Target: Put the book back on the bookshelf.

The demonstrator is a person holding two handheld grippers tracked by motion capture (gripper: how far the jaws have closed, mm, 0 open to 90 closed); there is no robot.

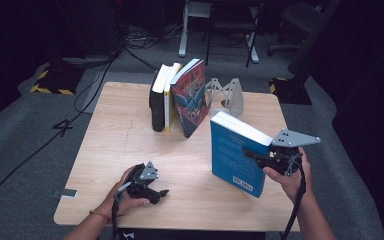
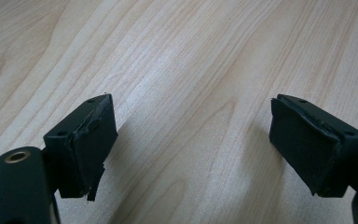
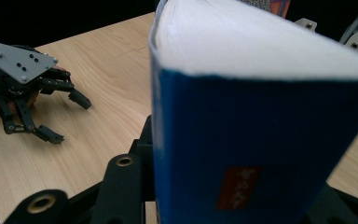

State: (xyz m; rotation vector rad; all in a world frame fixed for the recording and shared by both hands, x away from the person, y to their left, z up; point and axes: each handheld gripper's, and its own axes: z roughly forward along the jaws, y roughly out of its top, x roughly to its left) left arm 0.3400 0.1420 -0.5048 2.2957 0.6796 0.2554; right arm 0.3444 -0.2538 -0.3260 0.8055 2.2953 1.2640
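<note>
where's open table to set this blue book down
Bare wood lies left of the standing books, out to the table edge, and between them and the left hand-held gripper. It is crowded at the back, around the grey bookend.

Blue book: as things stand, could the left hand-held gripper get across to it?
Probably yes. The left hand-held gripper rests open and empty on the table, and bare wood lies between it and the blue book, held upright by the right hand-held gripper.

Bare tabletop (image 1: 125,150) spans the frame's left and centre, open to passage. Upper centre, a row of standing books (image 1: 177,97) and a grey bookend (image 1: 227,95) block the way; the blue book (image 1: 237,152) blocks the right.
</note>
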